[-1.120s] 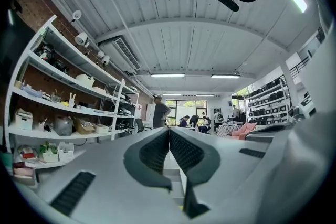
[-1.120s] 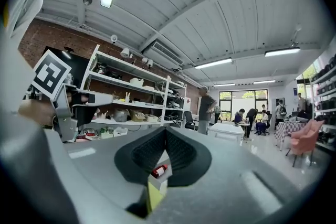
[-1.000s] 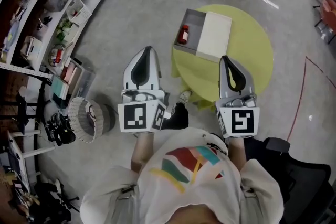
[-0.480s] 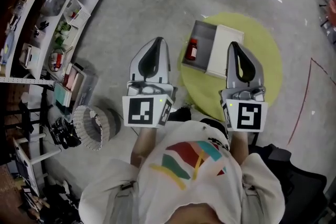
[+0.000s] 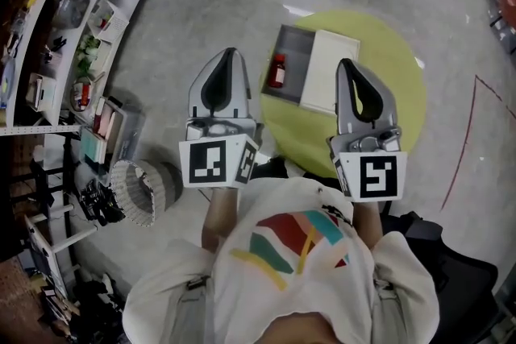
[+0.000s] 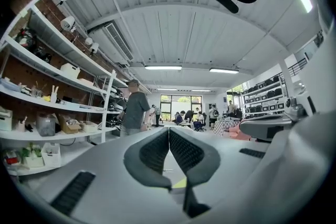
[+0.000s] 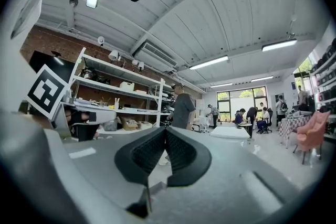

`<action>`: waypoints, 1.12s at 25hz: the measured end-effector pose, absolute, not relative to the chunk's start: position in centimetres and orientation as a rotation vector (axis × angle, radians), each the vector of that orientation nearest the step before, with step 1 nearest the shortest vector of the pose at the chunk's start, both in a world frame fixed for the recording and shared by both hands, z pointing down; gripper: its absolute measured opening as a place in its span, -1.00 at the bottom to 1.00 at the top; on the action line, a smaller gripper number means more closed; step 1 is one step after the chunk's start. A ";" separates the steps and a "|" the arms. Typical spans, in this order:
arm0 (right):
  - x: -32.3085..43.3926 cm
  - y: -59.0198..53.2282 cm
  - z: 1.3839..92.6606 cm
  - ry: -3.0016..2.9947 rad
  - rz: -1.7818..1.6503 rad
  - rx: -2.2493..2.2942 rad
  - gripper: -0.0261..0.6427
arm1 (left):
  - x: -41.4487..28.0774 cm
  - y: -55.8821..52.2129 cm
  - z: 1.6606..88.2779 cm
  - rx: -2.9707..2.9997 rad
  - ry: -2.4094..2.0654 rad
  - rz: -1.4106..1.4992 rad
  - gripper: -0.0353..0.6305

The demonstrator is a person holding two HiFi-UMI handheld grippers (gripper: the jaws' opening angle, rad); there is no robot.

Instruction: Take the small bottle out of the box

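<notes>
A small red bottle [image 5: 277, 71] with a white cap lies in an open grey box [image 5: 295, 51] on a round yellow table [image 5: 387, 101]. A white lid [image 5: 329, 70] lies against the box's right side. In the head view my left gripper [image 5: 228, 53] is held level just left of the box, off the table's edge, jaws shut on nothing. My right gripper [image 5: 347, 63] hovers level over the table at the lid's right, also shut and empty. In the left gripper view [image 6: 168, 130] and the right gripper view [image 7: 165, 130] the pads meet at their tips; the bottle is hidden there.
Cluttered shelves [image 5: 72, 52] run along the left wall, with a wire basket [image 5: 137, 188] on the floor below. A person [image 6: 135, 113] stands by the shelves ahead, and others sit further back. A black chair [image 5: 451, 270] is at my right, and a red floor line [image 5: 463, 141] curves past the table.
Both grippers have moved forward toward the table and box, staying level and shut. The box and bottle have not moved on the table.
</notes>
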State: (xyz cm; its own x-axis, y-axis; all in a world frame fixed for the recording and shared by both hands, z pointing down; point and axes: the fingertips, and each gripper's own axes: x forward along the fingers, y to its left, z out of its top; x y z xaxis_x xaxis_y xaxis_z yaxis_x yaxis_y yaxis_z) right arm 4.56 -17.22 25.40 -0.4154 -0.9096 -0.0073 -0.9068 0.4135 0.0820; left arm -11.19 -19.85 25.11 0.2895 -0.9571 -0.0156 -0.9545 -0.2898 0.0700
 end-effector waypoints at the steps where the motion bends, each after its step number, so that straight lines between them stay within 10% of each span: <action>1: 4.9 -17.3 25.3 -2.618 -0.120 1.660 -0.91 | -10.6 -19.8 24.9 2.481 -1.849 -0.090 -0.85; 15: 4.8 -18.9 26.3 -2.690 -0.079 1.544 -0.91 | -9.8 -20.1 26.6 2.403 -1.912 -0.031 -0.84; 19: 5.1 -19.2 27.1 -2.676 -0.036 1.557 -0.91 | -8.5 -21.4 29.8 2.415 -1.812 0.081 -0.31; 28: 6.0 -20.0 28.8 -2.640 -0.009 1.557 -0.91 | -5.8 -23.1 40.8 2.282 -1.638 0.414 -0.09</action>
